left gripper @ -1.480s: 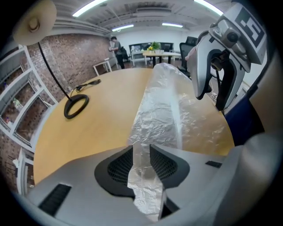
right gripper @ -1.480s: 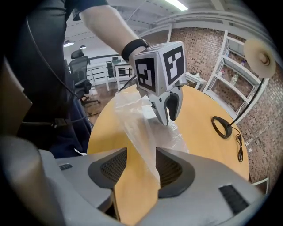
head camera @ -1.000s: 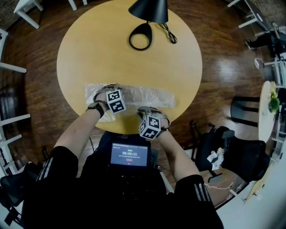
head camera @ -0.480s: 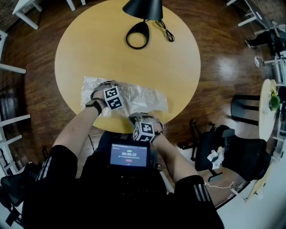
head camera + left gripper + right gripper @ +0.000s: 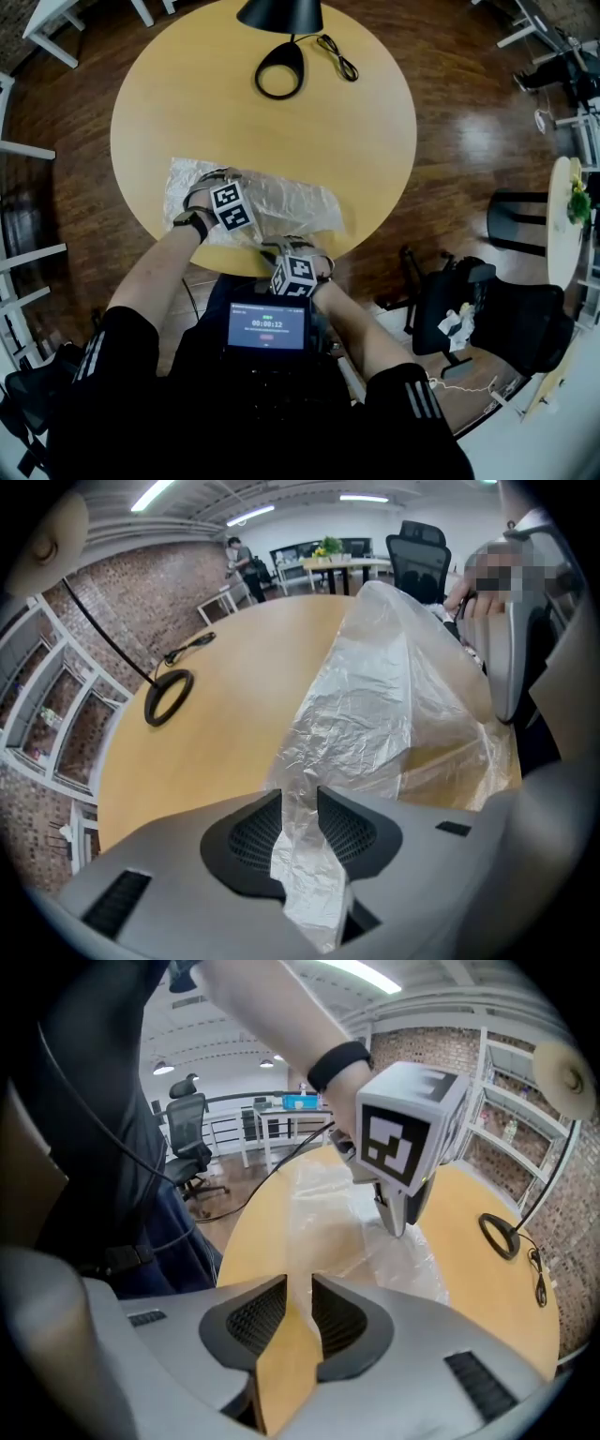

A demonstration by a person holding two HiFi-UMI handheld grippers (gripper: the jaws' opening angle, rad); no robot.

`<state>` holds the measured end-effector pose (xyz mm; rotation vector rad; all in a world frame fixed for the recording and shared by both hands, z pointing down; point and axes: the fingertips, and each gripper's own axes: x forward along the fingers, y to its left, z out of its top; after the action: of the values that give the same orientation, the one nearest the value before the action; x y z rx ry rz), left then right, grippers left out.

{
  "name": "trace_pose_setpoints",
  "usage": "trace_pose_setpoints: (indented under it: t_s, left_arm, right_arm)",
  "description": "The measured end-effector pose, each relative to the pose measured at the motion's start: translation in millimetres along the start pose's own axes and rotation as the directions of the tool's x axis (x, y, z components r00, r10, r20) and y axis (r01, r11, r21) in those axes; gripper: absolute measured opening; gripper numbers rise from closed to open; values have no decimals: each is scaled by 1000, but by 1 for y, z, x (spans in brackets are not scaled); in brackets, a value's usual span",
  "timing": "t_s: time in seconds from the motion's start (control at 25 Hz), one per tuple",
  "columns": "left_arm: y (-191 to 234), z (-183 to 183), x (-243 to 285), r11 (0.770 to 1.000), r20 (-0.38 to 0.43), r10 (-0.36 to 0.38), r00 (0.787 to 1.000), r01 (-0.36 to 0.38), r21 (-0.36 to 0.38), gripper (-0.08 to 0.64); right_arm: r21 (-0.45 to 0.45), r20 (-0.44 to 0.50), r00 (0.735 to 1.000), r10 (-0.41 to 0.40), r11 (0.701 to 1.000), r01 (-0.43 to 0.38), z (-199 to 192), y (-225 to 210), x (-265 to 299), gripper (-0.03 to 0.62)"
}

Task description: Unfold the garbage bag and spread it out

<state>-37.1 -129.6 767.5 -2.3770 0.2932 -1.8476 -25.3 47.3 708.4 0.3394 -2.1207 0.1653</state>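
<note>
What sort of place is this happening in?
Probably an open-plan office or shared workspace: a brick wall, a swivel office chair beside desks in the background, and a round wooden table with a desk lamp.

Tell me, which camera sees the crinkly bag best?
The left gripper view: the bag fills it, wrinkles sharp, pinched in the left tool. The head view shows it small and partly covered; the right gripper view, faint.
</note>
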Motion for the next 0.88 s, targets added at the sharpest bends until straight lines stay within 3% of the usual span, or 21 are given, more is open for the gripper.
trace_pose_setpoints:
  t_s: [0.16, 0.32, 0.56, 0.88]
  left_arm:
    - [-4, 4, -6, 1000, -4, -8, 1000, 8, 10, 129]
    - [-8, 31, -24, 1000, 44, -9, 999, 8, 19, 129]
    - [-22, 91, -33, 998, 131, -42, 990, 34, 58, 129]
    - [-54, 147, -1, 978, 100, -134, 986, 115, 172, 130]
  right_arm:
    - [27, 85, 996, -8, 1000, 6, 8, -1, -34, 176]
    - [48, 107, 992, -71, 997, 66, -3, -19, -67, 181]
    - [87, 60, 985, -163, 984, 158, -31, -62, -93, 181]
    - [-47, -71, 991, -113, 993, 110, -63, -73, -91, 227]
